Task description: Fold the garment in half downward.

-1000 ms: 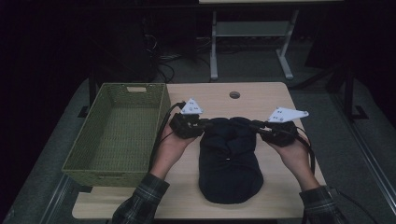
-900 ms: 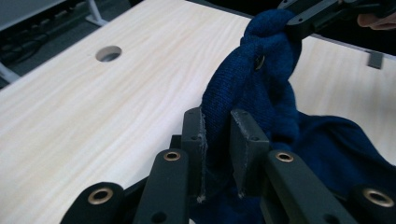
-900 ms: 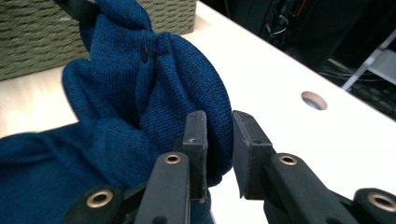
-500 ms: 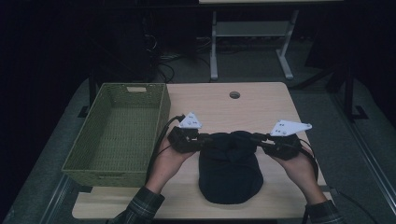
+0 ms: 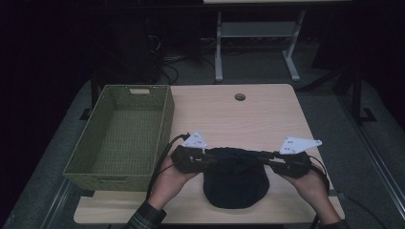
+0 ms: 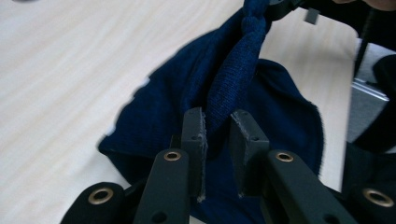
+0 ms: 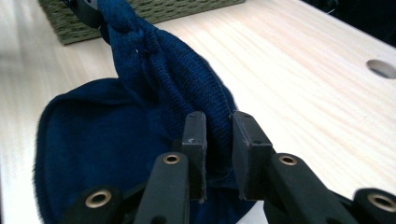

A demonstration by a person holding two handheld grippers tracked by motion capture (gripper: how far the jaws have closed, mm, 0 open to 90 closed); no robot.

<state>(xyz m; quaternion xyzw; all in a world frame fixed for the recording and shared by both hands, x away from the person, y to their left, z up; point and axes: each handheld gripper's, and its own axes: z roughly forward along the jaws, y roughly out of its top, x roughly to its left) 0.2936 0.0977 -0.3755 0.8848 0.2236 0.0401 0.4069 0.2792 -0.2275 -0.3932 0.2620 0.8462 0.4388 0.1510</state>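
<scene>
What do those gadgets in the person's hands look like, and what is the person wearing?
Each hand-held gripper, left and right, is black, with two flat black jaws on arms with brass-ringed holes. Each carries a pale three-cornered plate with small dark marks and trails a black cable. The person's sleeves are dark plaid.

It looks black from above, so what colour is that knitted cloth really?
Dark navy blue cloth, clearest in the right gripper view.

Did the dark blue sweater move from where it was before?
Yes. The dark blue sweater, pinched by both grippers, has come toward the person's edge of the table, farther from the round hole in the tabletop.
</scene>
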